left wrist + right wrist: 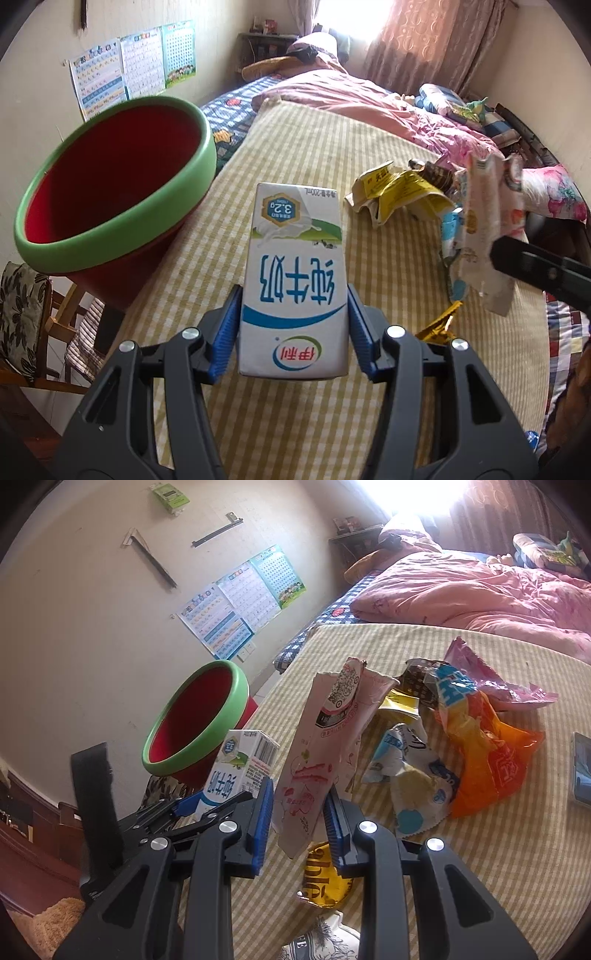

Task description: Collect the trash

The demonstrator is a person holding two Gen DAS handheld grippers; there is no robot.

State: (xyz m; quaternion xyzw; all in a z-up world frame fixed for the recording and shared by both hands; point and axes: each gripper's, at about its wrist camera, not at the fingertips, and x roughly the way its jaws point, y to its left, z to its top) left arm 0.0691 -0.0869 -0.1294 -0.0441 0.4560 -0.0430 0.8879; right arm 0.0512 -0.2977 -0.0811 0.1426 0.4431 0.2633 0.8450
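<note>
White-and-blue cardboard, the milk carton (293, 280) stands upright on the striped bed cover (295, 417), clamped between the left gripper's (294, 332) blue pads. The right gripper (300, 821) pinches a flattened pink carton (321, 753). Farther off sit crumpled wrappers (480, 746) and a green-rimmed red bin (110, 192).

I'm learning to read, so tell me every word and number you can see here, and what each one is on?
"纯牛奶", "伊利", "3.2g": upside down on the milk carton.
"able": on the gold wrapper.
A square scan code, no words: on the pink carton.
The wall posters, the carton's side print, the yellow box and the other wrappers: too small or blurred to read.
</note>
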